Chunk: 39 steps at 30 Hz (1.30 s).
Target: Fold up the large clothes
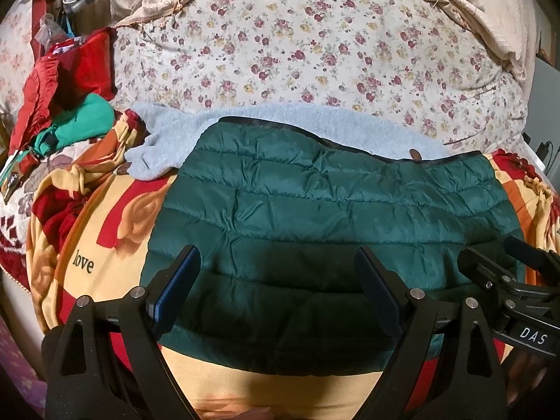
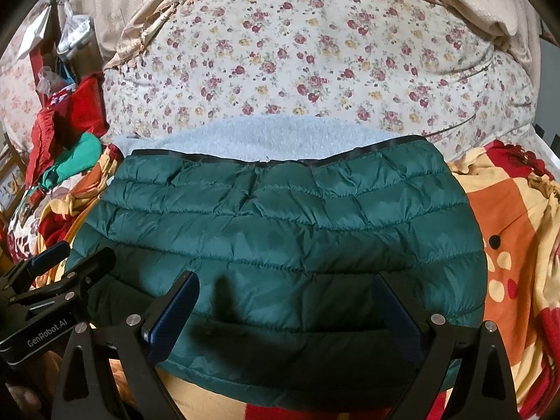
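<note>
One folded green quilted jacket [image 1: 332, 210] lies on my patterned blanket [image 1: 87, 245], over one grey fleece [image 1: 164, 143]. My two grippers, left gripper [image 1: 278, 262] and right gripper [image 2: 287, 290], hover spread apart, empty.

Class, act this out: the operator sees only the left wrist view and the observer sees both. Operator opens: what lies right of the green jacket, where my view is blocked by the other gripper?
Observer: An orange patch of the blanket with cream dots.
Operator: Is the right gripper holding anything?
Observer: No, the right gripper is open over the green jacket.
Operator: Any branding on my gripper?
Observer: The left gripper reads GenRobot.AI.
</note>
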Motion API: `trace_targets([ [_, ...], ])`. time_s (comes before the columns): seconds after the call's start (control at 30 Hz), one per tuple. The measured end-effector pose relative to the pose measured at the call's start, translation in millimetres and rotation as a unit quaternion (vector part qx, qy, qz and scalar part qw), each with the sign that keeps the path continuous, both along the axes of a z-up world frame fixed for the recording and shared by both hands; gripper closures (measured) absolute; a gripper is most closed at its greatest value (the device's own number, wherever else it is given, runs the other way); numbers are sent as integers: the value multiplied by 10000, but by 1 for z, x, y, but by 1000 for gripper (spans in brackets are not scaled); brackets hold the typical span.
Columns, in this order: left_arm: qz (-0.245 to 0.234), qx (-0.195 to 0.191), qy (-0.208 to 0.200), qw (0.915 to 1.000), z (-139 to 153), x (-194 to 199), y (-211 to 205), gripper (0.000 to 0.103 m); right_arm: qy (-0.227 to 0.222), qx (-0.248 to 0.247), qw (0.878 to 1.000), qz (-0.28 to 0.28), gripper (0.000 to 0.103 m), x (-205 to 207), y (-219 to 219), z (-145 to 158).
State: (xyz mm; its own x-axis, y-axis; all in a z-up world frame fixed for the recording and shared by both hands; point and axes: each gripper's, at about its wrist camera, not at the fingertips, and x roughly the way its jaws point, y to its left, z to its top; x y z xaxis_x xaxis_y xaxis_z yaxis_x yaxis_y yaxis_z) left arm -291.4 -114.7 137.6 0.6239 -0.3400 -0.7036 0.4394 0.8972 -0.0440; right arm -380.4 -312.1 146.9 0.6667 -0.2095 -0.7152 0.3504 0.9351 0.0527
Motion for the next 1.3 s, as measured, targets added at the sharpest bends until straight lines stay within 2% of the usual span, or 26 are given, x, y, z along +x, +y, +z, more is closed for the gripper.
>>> trace_targets([
  [1.3, -39, 66, 15, 10000, -4, 2, -5, 13, 42, -48, 10000, 44, 5, 10, 2, 0],
])
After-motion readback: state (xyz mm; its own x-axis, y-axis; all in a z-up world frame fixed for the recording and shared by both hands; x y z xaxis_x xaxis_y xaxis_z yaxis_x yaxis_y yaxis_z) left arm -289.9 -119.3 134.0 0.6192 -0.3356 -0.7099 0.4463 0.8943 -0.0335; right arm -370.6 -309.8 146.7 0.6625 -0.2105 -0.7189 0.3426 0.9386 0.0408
